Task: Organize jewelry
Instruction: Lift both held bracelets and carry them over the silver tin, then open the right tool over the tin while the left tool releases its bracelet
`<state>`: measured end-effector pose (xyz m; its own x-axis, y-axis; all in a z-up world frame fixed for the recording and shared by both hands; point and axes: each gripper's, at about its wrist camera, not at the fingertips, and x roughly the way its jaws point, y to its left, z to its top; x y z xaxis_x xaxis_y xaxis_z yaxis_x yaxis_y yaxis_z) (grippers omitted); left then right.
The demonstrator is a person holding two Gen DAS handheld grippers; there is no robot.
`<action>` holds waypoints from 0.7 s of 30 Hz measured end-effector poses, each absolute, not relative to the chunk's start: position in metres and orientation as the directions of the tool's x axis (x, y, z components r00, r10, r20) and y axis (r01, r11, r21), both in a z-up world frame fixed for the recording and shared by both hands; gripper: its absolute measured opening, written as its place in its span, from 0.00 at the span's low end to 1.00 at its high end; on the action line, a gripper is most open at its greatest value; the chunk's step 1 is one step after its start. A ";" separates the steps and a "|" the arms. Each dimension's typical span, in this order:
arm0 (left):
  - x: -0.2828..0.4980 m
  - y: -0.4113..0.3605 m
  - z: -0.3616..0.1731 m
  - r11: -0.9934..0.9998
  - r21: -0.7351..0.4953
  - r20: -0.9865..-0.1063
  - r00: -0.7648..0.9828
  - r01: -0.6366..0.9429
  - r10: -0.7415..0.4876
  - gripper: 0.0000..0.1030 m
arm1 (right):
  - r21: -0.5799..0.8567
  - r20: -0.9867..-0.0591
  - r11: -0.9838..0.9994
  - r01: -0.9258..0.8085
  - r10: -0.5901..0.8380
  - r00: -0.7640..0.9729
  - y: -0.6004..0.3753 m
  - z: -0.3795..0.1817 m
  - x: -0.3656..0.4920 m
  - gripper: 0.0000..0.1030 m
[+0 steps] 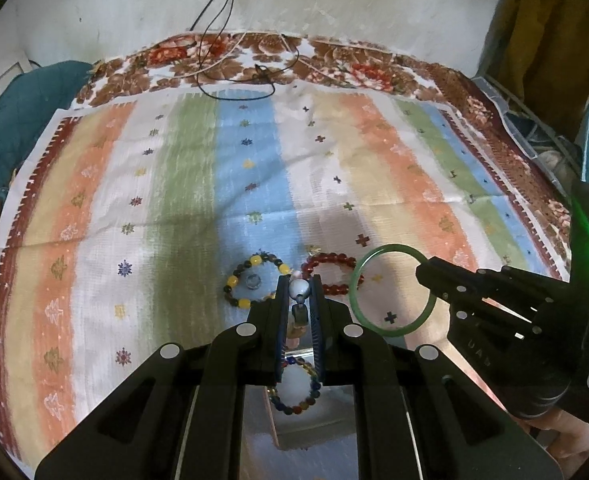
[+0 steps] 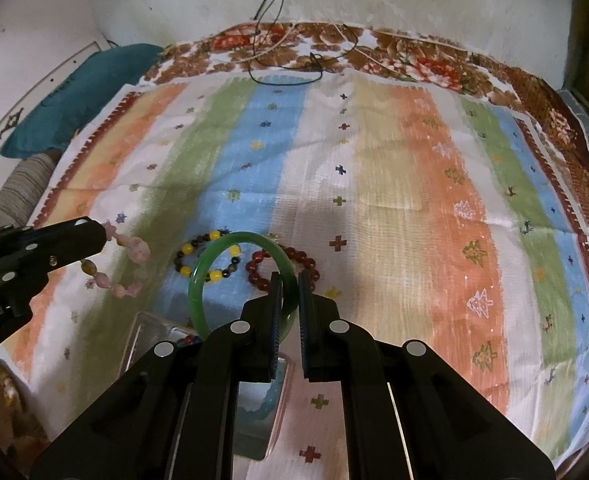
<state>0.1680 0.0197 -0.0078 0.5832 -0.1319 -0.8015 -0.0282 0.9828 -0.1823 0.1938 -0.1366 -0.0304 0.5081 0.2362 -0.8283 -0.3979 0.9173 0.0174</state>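
Two bracelets are off the striped cloth (image 1: 174,184) at once: my left fingers (image 1: 300,280) are clenched on a pink stone bracelet (image 2: 128,256), its pale bead wedged between the tips and the rest of the strand hanging beneath, while my right fingers (image 2: 290,284) are clamped on the rim of a green bangle (image 2: 202,276), which stands tilted out to their left. Just beyond my left fingertips a yellow-and-dark bead bracelet (image 1: 254,282) lies flat on the cloth, and a red bead bracelet (image 1: 328,276) lies just beside it, partly behind the bangle as my left camera sees it. Close under both pairs of fingers sits a clear tray (image 2: 150,332), where a multicoloured bead bracelet (image 1: 298,392) and what looks like a bluish bangle (image 2: 268,400) already rest.

I judge the sorting about half done, with this step being the carry of both held pieces toward that tray. The next move calls for setting each piece over a free spot, lowering it and only then letting go; the hanging strand could swing or snag on the tray's edge, so the left side wants the slower descent.

Writing is scarce: faint raised letters on the side of my right tool read roughly "UAB", and white lettering on my left tool ends in "bot-AI"; the rest is cut off
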 end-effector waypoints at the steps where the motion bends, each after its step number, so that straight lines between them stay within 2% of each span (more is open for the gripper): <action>1: 0.166 0.019 -0.006 0.983 -0.182 -0.799 0.586 -0.025 -0.133 0.10 | 0.017 -0.827 0.917 -0.399 0.237 0.509 -0.137 -0.030 0.192 0.09; 21: 0.121 0.000 0.006 0.984 -0.179 -0.770 0.621 0.008 -0.145 0.10 | 0.028 -0.816 0.908 -0.417 0.262 0.516 -0.150 -0.021 0.145 0.09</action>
<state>0.1205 -0.0001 0.0064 0.6208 -0.1454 -0.7703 0.0085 0.9838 -0.1789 0.1450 -0.1498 -0.0213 0.5158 0.2622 -0.8156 -0.4170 0.9085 0.0283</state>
